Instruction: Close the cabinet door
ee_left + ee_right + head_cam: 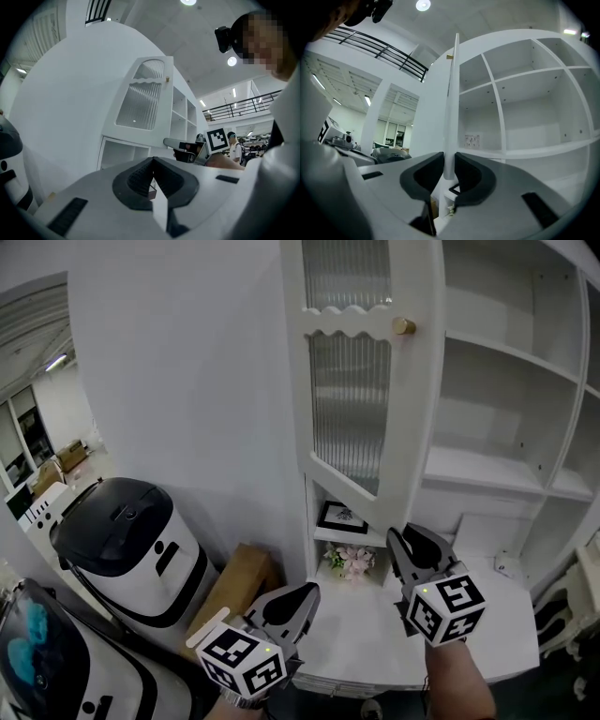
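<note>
1. The cabinet door (349,381) stood open in the upper centre of the head view. It was swung out from the white cabinet (497,352), with ribbed glass panels and a scalloped rail across it.
2. A gold knob (403,326) sat on the door's right stile, near the top of the frame.
3. The right tool (408,538), lower right of centre, reached up to the door's bottom corner.
4. In the right gripper view the door (452,93) showed edge-on, running up the middle of the frame. The right tool (449,161) was clamped on its lower edge, with a dark pad against each face.
5. The knob (449,56) showed small at upper centre in that view, with bare open shelves (525,108) filling the right side.
6. The left tool (302,594) was at lower centre-left of the head view, well short of the door and touching nothing.
7. In the left gripper view the left tool (152,161) had its tips closed together, with nothing between them. The door (140,101) was ahead at centre, with its knob (167,78) at its upper right.
8. Under the door, a small framed picture (341,517) and a flower bunch (353,561) stood in a low niche. The white tabletop (375,634) lay in front, at bottom centre.
9. At lower left there was a white-and-black bin (131,540), with a cardboard piece (230,592) leaning beside it.
</note>
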The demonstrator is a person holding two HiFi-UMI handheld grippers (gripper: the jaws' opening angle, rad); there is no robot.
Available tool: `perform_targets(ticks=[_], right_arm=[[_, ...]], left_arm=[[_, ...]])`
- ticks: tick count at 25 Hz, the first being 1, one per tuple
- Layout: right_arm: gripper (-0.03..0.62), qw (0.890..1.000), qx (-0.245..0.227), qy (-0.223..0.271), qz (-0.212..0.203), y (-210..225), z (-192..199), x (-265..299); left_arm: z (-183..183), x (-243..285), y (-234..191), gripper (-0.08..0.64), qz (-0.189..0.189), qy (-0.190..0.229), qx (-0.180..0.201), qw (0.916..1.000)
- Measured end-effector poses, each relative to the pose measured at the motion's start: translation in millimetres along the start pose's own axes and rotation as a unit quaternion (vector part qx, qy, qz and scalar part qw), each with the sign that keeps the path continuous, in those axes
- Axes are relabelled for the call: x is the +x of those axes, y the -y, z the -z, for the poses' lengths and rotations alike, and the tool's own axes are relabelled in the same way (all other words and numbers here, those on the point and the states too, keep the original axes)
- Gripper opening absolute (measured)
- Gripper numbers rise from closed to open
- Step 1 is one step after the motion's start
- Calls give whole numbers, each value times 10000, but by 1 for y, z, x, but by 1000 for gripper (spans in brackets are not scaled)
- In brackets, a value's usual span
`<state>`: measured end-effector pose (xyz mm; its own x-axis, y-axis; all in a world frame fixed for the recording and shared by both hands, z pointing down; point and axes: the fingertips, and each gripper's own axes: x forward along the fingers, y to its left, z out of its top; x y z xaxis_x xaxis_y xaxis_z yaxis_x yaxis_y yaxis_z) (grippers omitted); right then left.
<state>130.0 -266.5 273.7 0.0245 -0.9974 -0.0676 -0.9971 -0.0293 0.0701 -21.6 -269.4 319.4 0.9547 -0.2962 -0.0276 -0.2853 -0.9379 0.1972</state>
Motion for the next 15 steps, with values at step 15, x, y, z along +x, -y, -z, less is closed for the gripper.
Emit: perform_targets(ticks=[15], right_arm=[[72, 9973, 236, 28, -696, 78, 7, 17]], left_arm=[[5, 98, 31, 6, -187, -29, 58, 9998]])
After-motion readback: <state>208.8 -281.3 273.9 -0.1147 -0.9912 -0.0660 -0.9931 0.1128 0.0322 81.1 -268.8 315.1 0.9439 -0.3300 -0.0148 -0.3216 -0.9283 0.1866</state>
